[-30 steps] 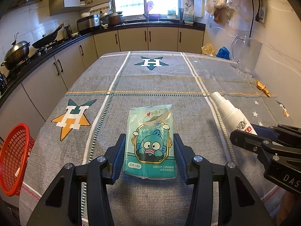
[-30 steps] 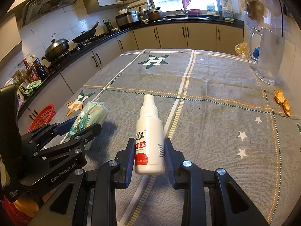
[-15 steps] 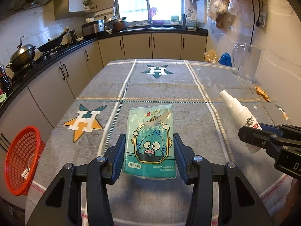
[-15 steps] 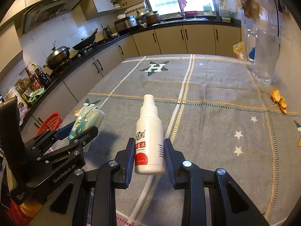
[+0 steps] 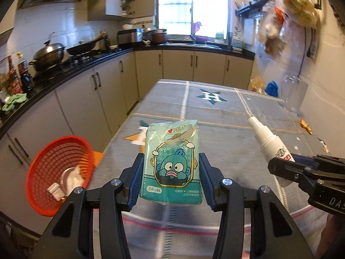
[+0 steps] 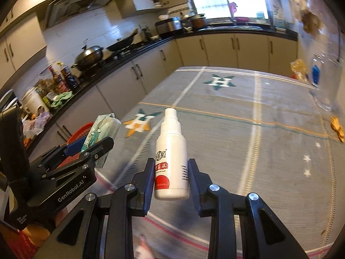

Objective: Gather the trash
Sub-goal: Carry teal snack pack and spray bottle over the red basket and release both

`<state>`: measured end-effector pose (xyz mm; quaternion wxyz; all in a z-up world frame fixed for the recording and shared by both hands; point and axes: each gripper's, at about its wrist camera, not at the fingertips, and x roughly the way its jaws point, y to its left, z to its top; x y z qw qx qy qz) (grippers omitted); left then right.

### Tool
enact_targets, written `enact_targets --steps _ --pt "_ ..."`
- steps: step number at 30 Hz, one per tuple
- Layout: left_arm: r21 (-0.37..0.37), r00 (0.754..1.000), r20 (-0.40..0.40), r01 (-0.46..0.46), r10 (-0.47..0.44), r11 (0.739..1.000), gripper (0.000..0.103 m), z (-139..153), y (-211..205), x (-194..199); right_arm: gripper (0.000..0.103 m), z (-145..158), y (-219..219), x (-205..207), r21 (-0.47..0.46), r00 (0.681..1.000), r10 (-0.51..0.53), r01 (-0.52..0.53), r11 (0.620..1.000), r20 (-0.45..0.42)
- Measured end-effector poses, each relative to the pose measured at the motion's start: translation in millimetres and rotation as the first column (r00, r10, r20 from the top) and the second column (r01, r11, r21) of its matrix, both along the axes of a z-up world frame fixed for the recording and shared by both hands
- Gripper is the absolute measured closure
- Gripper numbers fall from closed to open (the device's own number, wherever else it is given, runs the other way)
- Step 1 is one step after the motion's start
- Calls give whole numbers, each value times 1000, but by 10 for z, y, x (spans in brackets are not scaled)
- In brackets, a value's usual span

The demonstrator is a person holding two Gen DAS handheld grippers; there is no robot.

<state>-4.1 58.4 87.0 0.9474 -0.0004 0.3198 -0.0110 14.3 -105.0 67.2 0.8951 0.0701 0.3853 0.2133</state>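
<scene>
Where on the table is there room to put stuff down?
The middle of the grey tablecloth, between the teal star and the orange star, is bare. It is crowded by the wall: a clear jug, bags and yellow scraps.

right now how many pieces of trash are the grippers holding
2: a teal tissue pack clamped in the left gripper, and a white spray bottle clamped in the right gripper.

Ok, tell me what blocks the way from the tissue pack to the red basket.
Nothing visible does. The left gripper holds the tissue pack above the table near its left edge; the red basket sits lower, beside that edge, its mouth open with some trash already inside. The right gripper with the spray bottle is on the far side.
</scene>
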Motion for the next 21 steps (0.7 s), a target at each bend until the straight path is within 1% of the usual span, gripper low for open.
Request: enact_targets --steps 7,12,16,21 --pt "-25 997 18 -81 81 996 55 54 554 -126 70 37 589 63 4 996 86 -86 996 -22" --pt "-55 991 13 -136 137 989 55 25 975 -164 70 53 974 106 -9 990 135 -135 991 -26" --pt "-70 982 4 -186 187 980 55 -5 1304 -177 70 67 1328 155 -16 983 182 -183 983 -33" --pt "-90 966 -11 -258 258 962 55 -67 1724 -186 70 58 1727 216 -21 972 233 -234 972 -40"
